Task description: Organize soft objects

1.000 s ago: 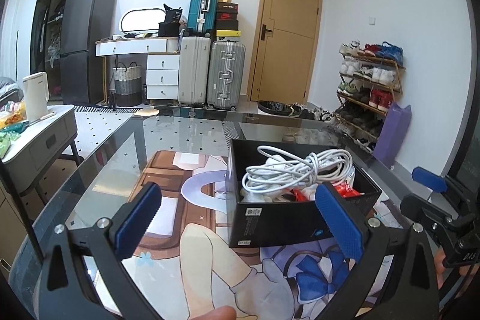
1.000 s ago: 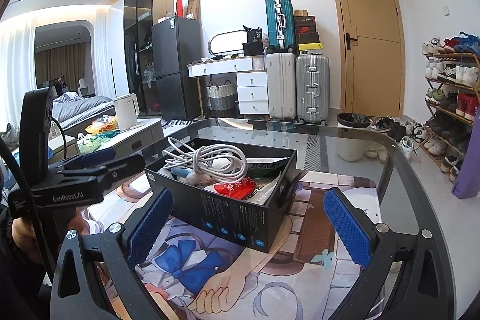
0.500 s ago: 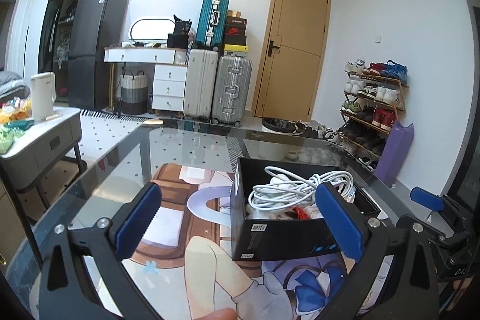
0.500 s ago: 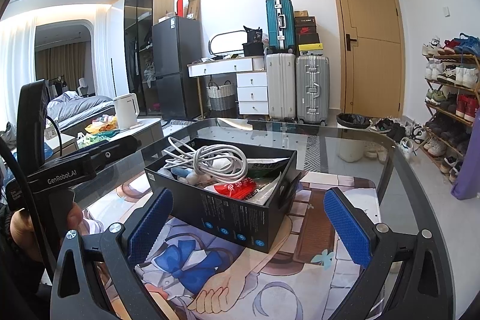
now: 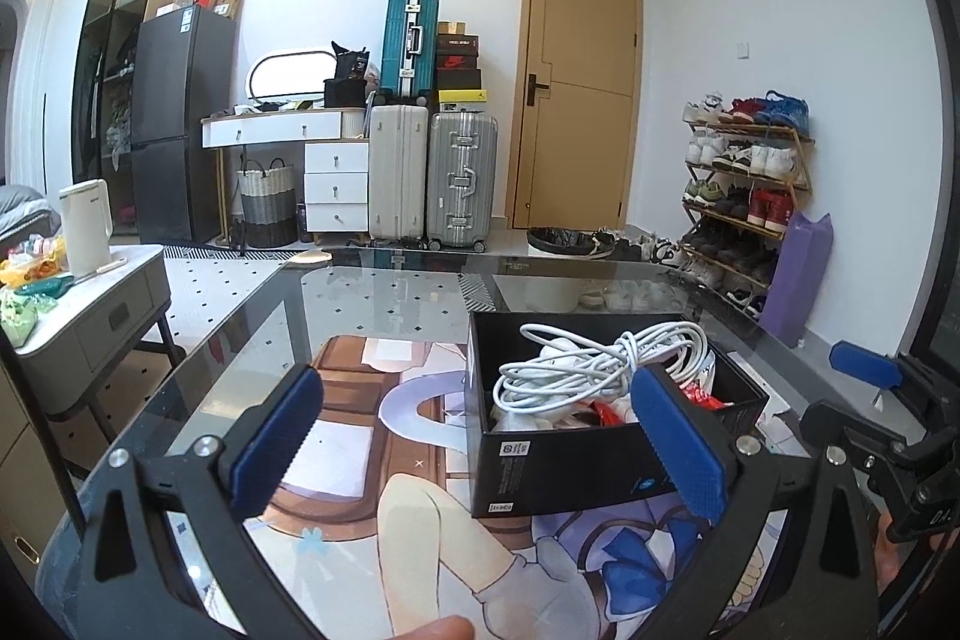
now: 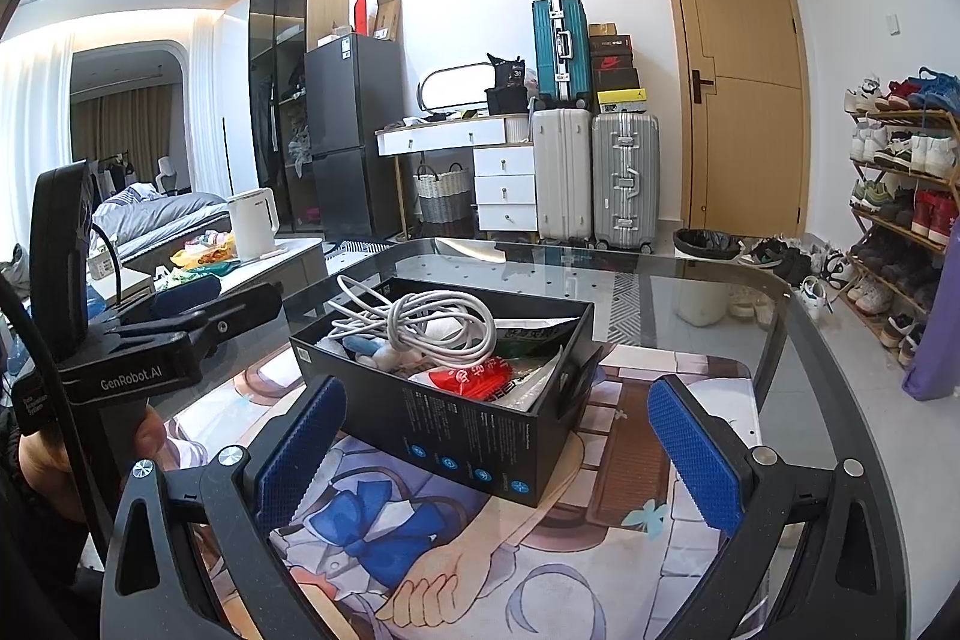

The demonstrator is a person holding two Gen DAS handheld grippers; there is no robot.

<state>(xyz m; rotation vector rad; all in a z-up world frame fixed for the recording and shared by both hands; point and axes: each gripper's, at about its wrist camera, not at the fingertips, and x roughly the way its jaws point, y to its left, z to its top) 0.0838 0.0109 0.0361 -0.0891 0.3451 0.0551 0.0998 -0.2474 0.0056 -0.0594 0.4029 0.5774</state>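
Note:
A black cardboard box [image 5: 576, 466] [image 6: 456, 436] stands on a glass table over an anime-print mat [image 5: 432, 514]. Inside lie a coiled white cable [image 5: 594, 370] [image 6: 420, 322], a red packet [image 6: 474, 376], a green-and-white packet [image 6: 528, 334] and a small white and blue plush [image 6: 378, 352]. My left gripper [image 5: 480, 442] is open and empty, held back from the box, which lies toward its right finger. My right gripper [image 6: 498, 448] is open and empty, with the box's near wall between its fingers' lines. The right gripper shows at the right edge of the left wrist view [image 5: 864, 364].
The glass table's far rim [image 6: 600, 250] curves ahead. A grey side table [image 5: 90, 304] with a white kettle [image 5: 87, 226] stands to the left. Suitcases [image 5: 432, 178], a dresser, a fridge, a door and a shoe rack [image 5: 744, 196] line the far walls.
The left gripper has risen and pulled back, so the box sits lower and smaller in its view. The right gripper has barely moved. Both stay open.

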